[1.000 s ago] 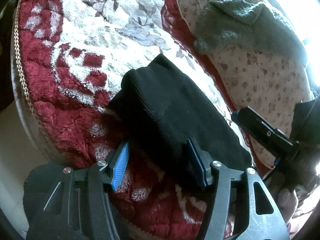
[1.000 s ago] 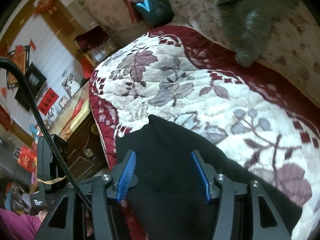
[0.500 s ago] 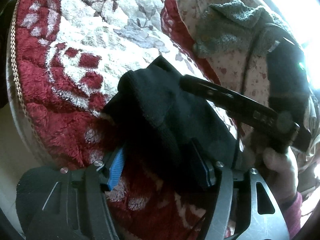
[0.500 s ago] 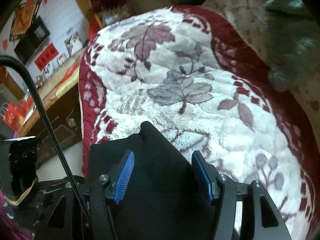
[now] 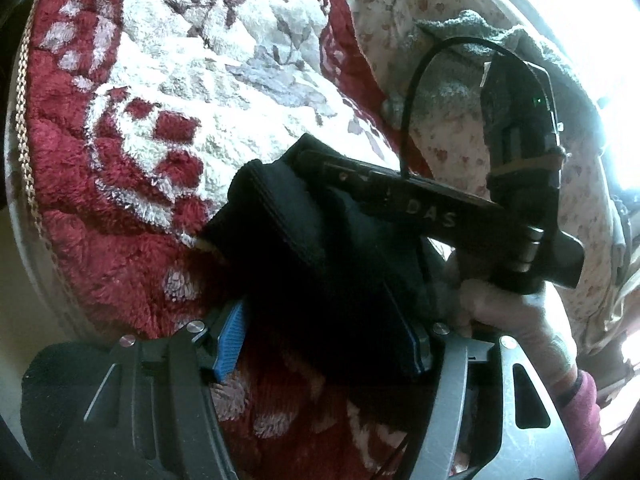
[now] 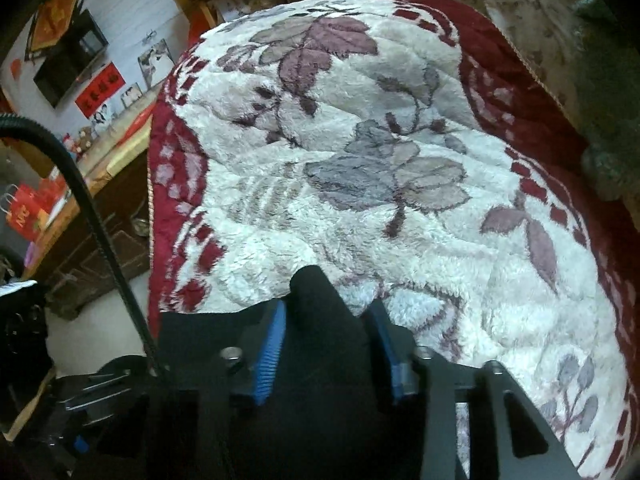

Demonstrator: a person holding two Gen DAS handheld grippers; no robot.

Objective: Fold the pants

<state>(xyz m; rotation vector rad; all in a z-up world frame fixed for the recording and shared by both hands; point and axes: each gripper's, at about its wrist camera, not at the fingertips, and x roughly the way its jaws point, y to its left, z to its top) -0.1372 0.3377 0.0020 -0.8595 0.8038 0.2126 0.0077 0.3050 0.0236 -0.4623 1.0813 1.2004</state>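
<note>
Blanket: we see a plush blanket [image 6: 400, 128] with a white field, grey and mauve leaves and a dark red border filling most of the right wrist frame; in the left wrist frame it takes the upper left and centre.
Sofa cover: at the upper right of the left wrist frame we see a pale flowered cover [image 5: 452, 136], with a grey-green knitted cloth [image 5: 472, 28] lying on it.
Pants: we see the black pants [image 5: 312, 240] bunched in a thick folded bundle on the blanket, at the centre of the left wrist frame; in the right wrist frame they sit at the bottom centre, one rounded corner poking up between the fingers.
Right gripper: in the right wrist frame we see the right gripper [image 6: 328, 348] with its blue pads on either side of that black corner and pressed against the cloth, so it grips the pants; in the left wrist frame its black body crosses from centre to right.
Left gripper: we see the left gripper [image 5: 320, 340] at the bottom of the left wrist frame, jaws spread wide, the bundle lying between them with the left pad standing apart from the cloth.
Hand: we see a bare hand [image 5: 508, 312] with a maroon cuff at the lower right, holding the right gripper's handle.
Cable: a thin black cable [image 5: 412, 92] arcs above the right gripper.
</note>
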